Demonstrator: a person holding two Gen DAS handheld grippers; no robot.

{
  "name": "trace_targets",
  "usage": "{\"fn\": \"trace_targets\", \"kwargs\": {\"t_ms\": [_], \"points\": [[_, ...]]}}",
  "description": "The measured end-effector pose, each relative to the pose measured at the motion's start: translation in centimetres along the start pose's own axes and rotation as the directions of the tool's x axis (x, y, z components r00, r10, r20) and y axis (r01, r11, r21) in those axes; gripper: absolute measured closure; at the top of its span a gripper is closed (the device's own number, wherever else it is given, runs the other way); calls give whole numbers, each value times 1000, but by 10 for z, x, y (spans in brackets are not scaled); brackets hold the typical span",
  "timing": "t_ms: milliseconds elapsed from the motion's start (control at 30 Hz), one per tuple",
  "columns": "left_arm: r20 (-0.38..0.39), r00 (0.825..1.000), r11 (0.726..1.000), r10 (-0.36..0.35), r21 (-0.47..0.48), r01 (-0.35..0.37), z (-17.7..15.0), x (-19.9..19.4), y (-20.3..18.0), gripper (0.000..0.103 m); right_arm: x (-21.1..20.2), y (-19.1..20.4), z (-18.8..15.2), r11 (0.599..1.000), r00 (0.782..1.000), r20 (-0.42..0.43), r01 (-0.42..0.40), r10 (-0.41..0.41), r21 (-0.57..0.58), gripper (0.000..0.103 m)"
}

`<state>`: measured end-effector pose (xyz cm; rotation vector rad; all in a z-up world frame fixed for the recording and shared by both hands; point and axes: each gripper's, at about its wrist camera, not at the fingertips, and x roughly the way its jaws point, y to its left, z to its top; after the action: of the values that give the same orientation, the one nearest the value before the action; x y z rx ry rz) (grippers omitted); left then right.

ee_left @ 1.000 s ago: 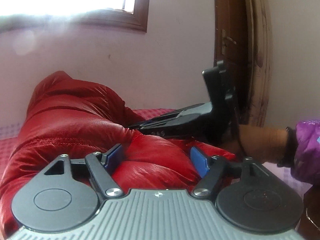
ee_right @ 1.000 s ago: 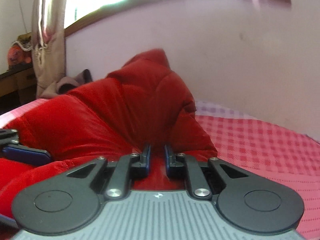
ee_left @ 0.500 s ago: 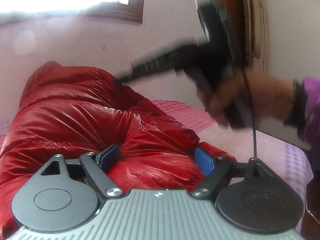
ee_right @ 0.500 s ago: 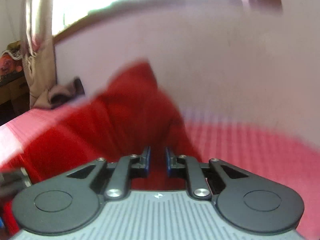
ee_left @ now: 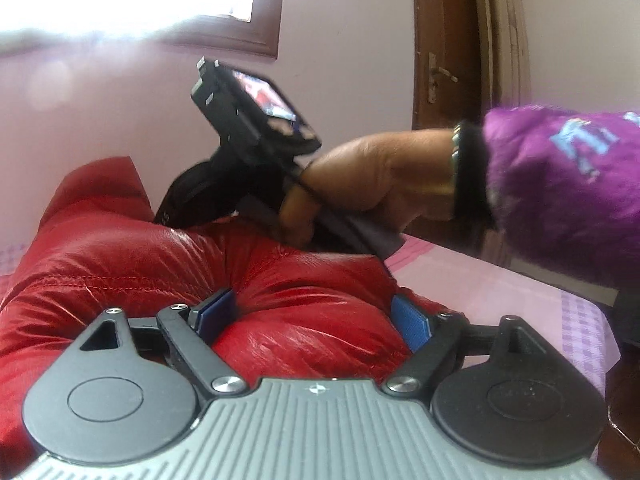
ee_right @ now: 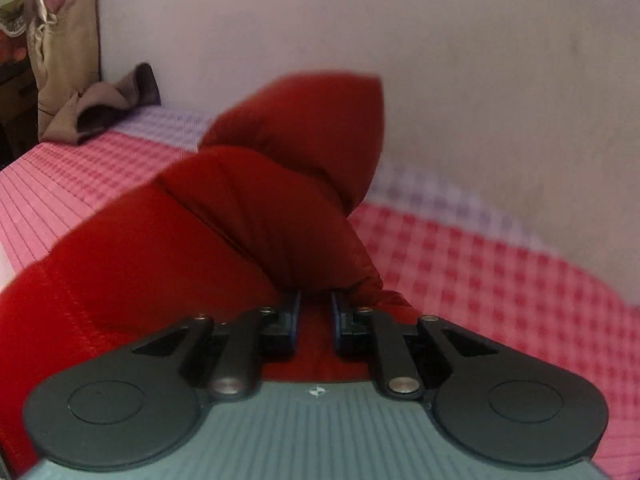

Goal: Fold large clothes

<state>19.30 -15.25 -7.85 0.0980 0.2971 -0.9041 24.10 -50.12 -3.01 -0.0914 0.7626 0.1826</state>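
Two grippers work the red jacket point(ee_left: 168, 272) on the bed point(ee_right: 500, 280). Right gripper point(ee_right: 316, 312) jaws clamp a fold; carry it low, evenly. Left gripper point(ee_left: 316, 316) jaws have just been opening, apart around the padding.

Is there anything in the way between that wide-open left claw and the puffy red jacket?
Nothing visible. The left gripper has just been opening, and the red jacket bulges up right between its blue pads. The right gripper is pinched on a fold farther along.
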Motion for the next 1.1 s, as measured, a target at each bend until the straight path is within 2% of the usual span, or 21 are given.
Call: {"fn": "trace_targets", "kwargs": {"t_ms": [133, 367, 533, 567, 600, 633, 700, 733, 800, 900, 1100], "points": [[2, 1000, 1000, -4, 6, 4, 0, 0, -1, 20, 12, -9, -13, 998, 1000, 29, -1, -1, 66, 90], [-24, 1000, 999, 8, 36, -7, 0, 4, -8, 18, 3, -15, -42, 991, 982, 185, 6, -31, 133, 90], [-42, 999, 998, 24, 51, -21, 2, 6, -9, 12, -15, -21, -46, 987, 980, 197, -8, -24, 159, 89], [-41, 999, 998, 28, 52, -26, 1, 6, -8, 10, -24, -23, -44, 985, 982, 187, 5, -37, 170, 84], [-38, 999, 998, 31, 54, -28, 1, 6, -8, 8, -37, -24, -44, 980, 977, 201, 25, -65, 198, 73], [-36, 999, 998, 32, 58, -30, 0, 5, -9, 7, -49, -22, -47, 977, 967, 242, 24, -76, 213, 66], [-31, 999, 997, 36, 70, -34, 1, 5, -12, 3, -88, -17, -63, 981, 945, 324, -9, -55, 194, 27], [-29, 999, 996, 37, 78, -34, 1, 5, -14, 2, -105, -14, -73, 982, 937, 345, -8, -58, 188, 22], [-26, 999, 995, 44, 93, -41, -1, 4, -18, 0, -131, -10, -93, 978, 931, 360, -10, -67, 207, 22], [-32, 998, 993, 53, 104, -49, 3, -1, -22, 0, -157, -7, -127, 959, 929, 368, -66, -42, 275, 21], [-107, 992, 995, 72, 79, -63, 22, -22, -23, 0, -144, 6, -163, 935, 960, 279, -94, -6, 341, 21]]}}
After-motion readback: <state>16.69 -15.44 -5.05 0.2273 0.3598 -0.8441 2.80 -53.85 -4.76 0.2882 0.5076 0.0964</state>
